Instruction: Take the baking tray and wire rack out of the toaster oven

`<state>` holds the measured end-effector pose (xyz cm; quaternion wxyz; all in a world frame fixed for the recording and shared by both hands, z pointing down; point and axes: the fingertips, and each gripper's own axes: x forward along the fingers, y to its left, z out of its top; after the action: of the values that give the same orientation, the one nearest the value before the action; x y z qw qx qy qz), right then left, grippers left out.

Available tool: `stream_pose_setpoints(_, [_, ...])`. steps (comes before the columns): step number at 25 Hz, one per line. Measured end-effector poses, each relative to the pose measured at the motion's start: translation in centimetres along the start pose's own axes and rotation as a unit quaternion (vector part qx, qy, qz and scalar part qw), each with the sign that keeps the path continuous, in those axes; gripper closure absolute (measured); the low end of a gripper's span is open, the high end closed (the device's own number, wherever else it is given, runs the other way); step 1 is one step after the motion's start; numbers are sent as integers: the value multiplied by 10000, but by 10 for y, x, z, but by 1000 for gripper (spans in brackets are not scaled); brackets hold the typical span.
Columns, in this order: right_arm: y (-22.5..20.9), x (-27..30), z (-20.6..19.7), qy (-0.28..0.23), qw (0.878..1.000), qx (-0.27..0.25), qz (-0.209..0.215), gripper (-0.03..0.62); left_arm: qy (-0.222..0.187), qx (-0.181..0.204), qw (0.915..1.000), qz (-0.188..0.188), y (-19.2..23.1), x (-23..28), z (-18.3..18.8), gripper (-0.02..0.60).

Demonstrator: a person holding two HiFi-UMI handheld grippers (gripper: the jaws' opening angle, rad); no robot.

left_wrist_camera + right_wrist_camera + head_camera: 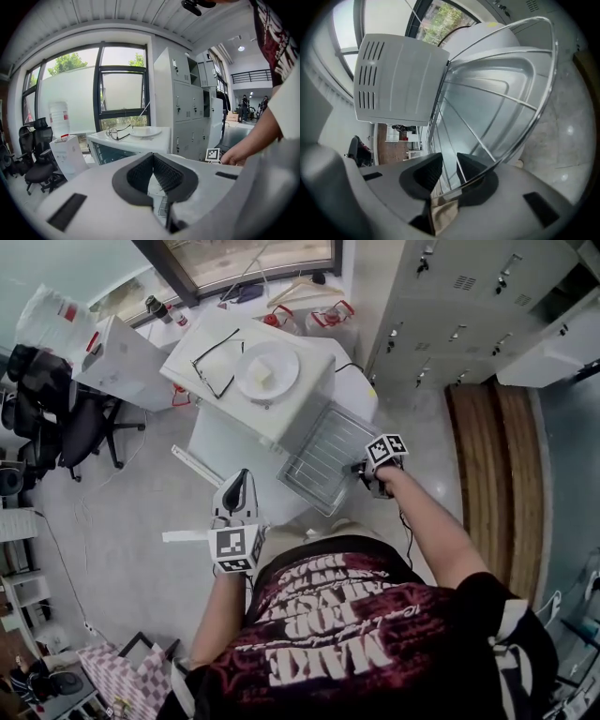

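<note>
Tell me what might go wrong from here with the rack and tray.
The right tool has its jaws apart around the rim of the wire rack, so the rack and baking tray jutting from the toaster oven may tip or slide.
The left tool hangs shut, away from the rack, giving no support.
The glasses and plate on the oven could shake off.

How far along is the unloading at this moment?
Done: wire rack and tray stick partway out of the toaster oven. In hand: right gripper straddles the rack's front wire, jaws apart. To do: pulling both fully clear; left gripper idle, shut.
</note>
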<state>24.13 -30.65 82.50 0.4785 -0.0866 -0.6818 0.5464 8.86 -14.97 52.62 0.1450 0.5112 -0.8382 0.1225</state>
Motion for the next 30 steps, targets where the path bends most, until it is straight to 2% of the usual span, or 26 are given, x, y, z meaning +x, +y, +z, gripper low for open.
stream_pose_setpoints(2, [0, 0, 0, 91, 9997, 37, -233, 457, -20, 0, 10000, -76, -1, 4, 3, 575])
stream_pose_setpoints(5, [7, 0, -4, 333, 9981, -57, -507, 337, -67, 34, 9997, -225, -4, 10, 6, 575])
stream_pose_setpoints(7, [8, -3, -10, 527, 9956, -192, -749, 294, -98, 37, 9994, -336, -5, 13, 8, 575])
stream_pose_setpoints(12, [6, -11, -19, 843, 9859, -521, -1351, 258, -167, 30, 9980, -609, 0, 19, 14, 575])
stream_pose_setpoints(19, [3, -18, -35, 753, 9827, -508, -1615, 225, -233, 40, 9951, -962, 14, 30, 19, 575])
stream_pose_setpoints(23, [1, -22, -41, 444, 9818, -422, -1795, 224, -232, 73, 9927, -1178, 20, 34, 21, 575])
stream_pose_setpoints(25, [6, -25, -39, 150, 9799, -559, -1910, 226, -254, 85, 9912, -1293, 23, 37, 23, 575])
stream_pose_setpoints(28, [28, -36, -28, -648, 9686, -1151, -2107, 332, -287, 59, 9890, -1449, 26, 43, 28, 575])
stream_pose_setpoints(30, [47, -49, -19, -1355, 9530, -1521, -2242, 413, -339, 52, 9875, -1536, 24, 46, 31, 575])
